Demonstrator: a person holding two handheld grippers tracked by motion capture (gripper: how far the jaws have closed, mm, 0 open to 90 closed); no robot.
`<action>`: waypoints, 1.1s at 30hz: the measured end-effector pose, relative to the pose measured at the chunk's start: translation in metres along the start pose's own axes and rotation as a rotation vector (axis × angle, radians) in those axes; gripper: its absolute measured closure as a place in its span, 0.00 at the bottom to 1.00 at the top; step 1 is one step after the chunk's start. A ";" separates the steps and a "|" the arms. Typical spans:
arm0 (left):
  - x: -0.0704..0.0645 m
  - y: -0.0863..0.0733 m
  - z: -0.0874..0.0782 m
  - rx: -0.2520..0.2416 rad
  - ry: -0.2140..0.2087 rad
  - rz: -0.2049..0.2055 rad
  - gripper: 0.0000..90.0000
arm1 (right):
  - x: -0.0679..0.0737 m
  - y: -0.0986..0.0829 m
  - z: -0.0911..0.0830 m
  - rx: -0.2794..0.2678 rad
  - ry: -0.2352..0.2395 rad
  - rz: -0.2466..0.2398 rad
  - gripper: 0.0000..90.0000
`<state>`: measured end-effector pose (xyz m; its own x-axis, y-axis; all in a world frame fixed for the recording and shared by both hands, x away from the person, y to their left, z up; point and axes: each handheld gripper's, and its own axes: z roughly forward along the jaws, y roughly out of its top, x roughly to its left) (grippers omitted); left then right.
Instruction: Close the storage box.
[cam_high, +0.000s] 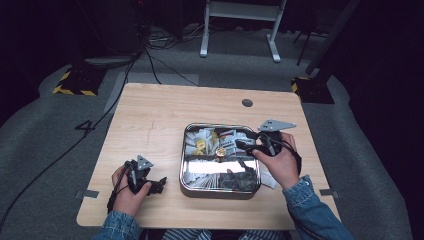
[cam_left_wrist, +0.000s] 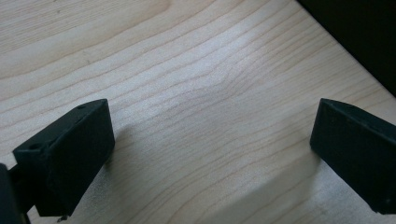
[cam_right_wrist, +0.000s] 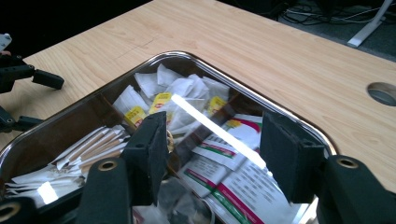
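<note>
A pale wooden worktop on grey carpet carries a steel tray near its front edge; the far half lies bare. The left gripper, fingers spread, rests by the front left corner; the right gripper, fingers spread, hangs over the tray.

A silver tray holds white, yellow-labelled sachets on pale wood.

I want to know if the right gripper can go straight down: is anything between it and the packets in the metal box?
A clear lid seems to cover the metal box; the right gripper, jaws open, hangs above its knob, packets beneath.
</note>
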<state>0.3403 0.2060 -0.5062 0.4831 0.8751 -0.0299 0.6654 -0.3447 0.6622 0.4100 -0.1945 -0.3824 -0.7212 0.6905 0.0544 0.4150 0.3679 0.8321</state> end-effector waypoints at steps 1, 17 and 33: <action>0.001 0.000 0.000 0.000 0.000 0.004 0.00 | -0.003 -0.001 -0.004 -0.004 -0.001 0.001 0.47; 0.010 -0.003 -0.003 0.001 -0.016 0.019 0.00 | -0.051 -0.031 -0.065 -0.068 -0.077 0.041 0.44; 0.013 -0.003 -0.003 0.000 -0.023 0.025 0.00 | -0.093 -0.070 -0.071 0.016 -0.138 0.070 0.41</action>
<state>0.3430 0.2199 -0.5063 0.5128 0.8580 -0.0302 0.6528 -0.3669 0.6628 0.4087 -0.3292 -0.4062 -0.6075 0.7936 0.0347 0.4710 0.3247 0.8202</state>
